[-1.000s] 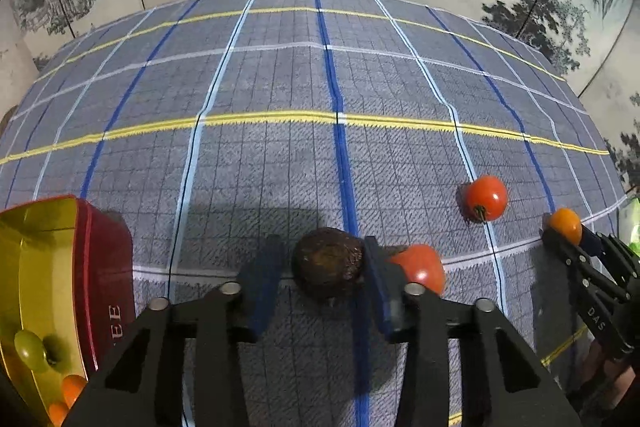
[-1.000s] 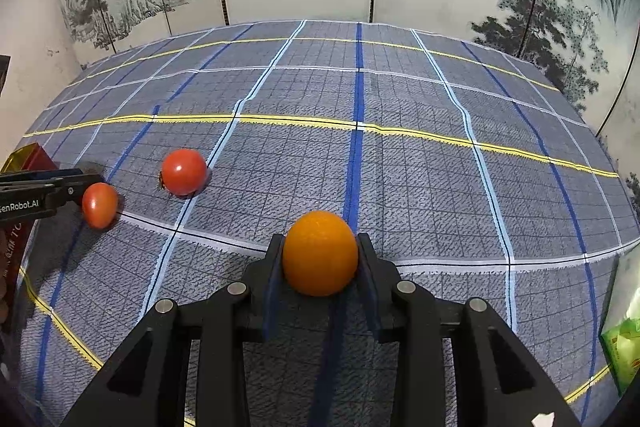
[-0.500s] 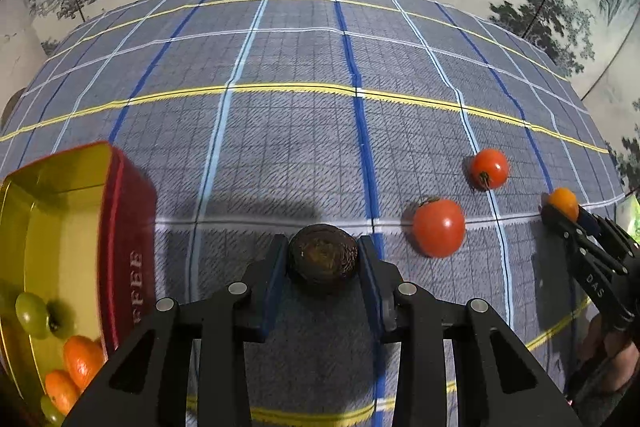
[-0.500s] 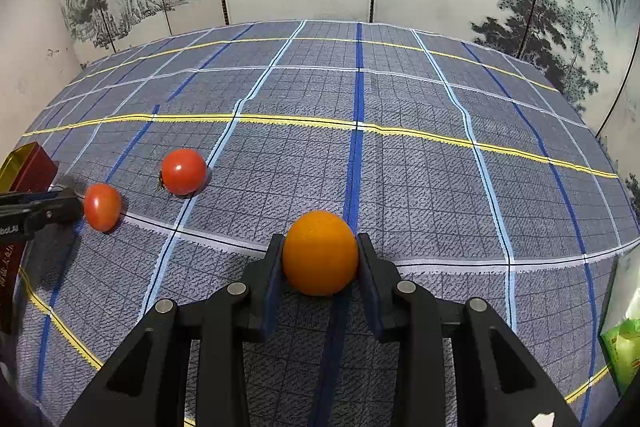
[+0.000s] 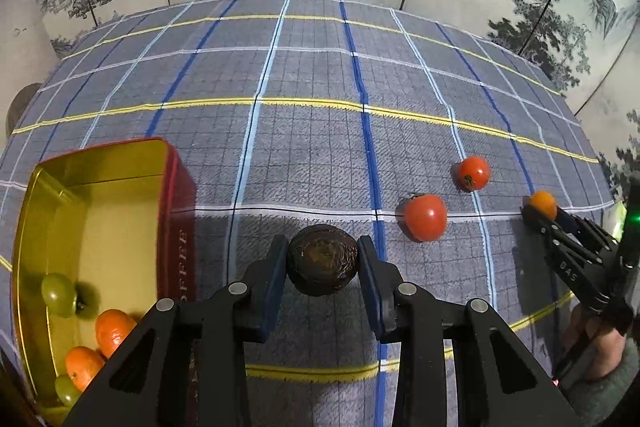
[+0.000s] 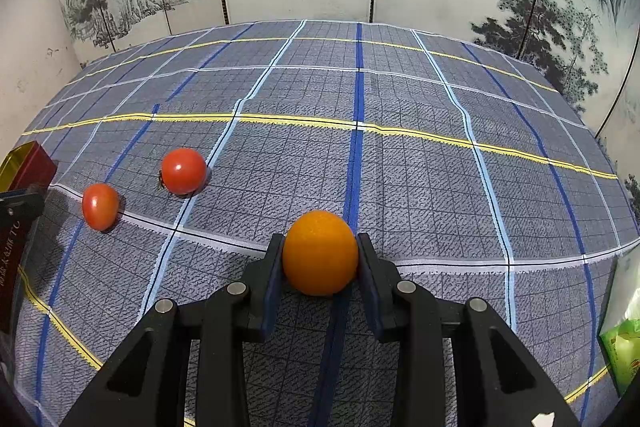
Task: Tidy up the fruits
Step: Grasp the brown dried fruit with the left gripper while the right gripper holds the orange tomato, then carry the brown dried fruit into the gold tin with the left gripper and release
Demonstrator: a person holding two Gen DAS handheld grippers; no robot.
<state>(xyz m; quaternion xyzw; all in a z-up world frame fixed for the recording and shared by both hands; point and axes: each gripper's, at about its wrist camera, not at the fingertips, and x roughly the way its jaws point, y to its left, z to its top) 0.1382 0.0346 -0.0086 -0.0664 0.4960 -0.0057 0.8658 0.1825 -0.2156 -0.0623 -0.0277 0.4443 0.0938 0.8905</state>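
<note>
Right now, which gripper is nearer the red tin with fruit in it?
Left. The left gripper, shut on a dark fruit, sits just beside the red tin. The right gripper, shut on an orange fruit, is beyond both tomatoes.

"OFFEE" down the red tin's point(image 5: 182, 247) side, "BAS" on the right tongs point(image 5: 538, 213)

Black tool point(image 5: 322, 269) — blue pads, silver screws
</note>
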